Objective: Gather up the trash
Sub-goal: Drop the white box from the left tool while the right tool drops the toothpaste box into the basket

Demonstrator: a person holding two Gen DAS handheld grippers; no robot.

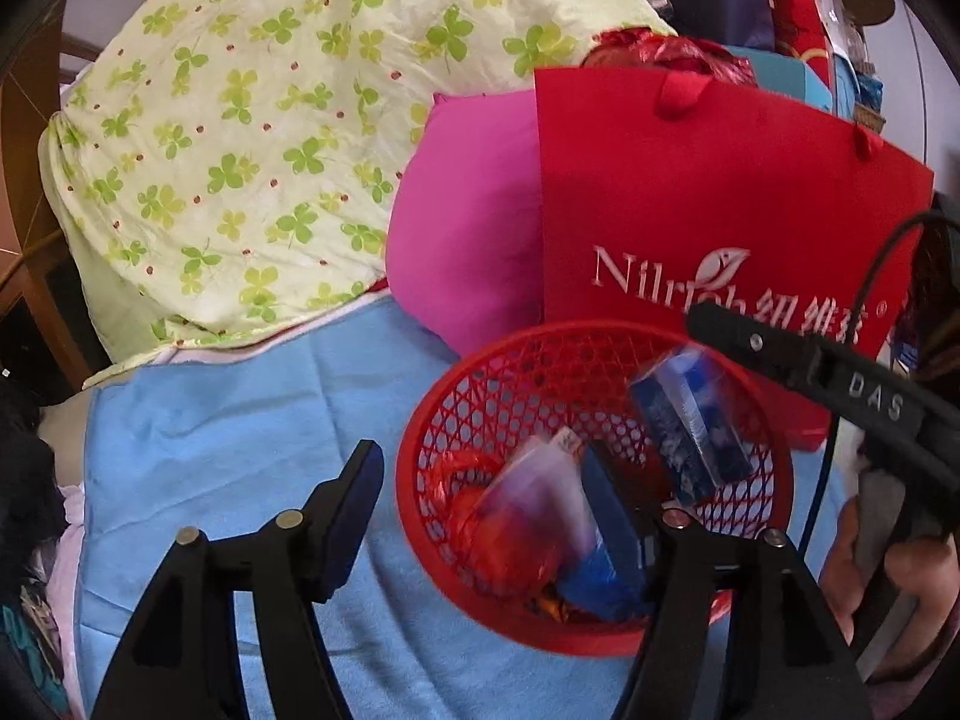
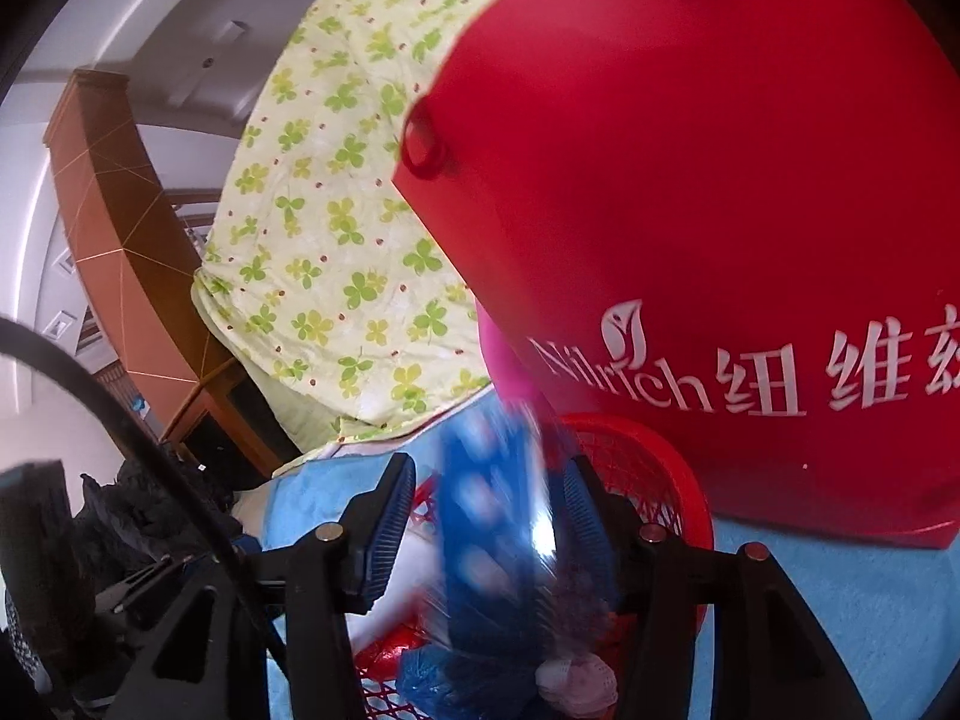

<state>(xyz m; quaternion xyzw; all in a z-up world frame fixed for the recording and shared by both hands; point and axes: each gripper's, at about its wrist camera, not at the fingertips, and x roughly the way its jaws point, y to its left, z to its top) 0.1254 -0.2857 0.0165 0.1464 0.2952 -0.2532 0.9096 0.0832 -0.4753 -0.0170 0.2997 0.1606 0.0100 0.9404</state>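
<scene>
A red mesh basket (image 1: 432, 420) stands on the blue cloth and holds several wrappers, among them a red one (image 1: 510, 546). A blue box (image 1: 690, 420), blurred, is in the air over the basket, below my right gripper (image 1: 714, 324). In the right wrist view the same blue box (image 2: 486, 510) is a blur between the open fingers (image 2: 390, 516) of my right gripper (image 2: 486, 516), above the basket (image 2: 654, 468). My left gripper (image 1: 486, 498) is open and empty, its right finger (image 1: 612, 510) inside the basket.
A red tote bag (image 1: 720, 210) stands right behind the basket, also in the right wrist view (image 2: 720, 180). A pink cushion (image 1: 468, 228) and a clover-print quilt (image 1: 252, 138) lie behind. Blue cloth (image 1: 240, 450) covers the bed. Dark clothes (image 2: 132, 516) lie at the left.
</scene>
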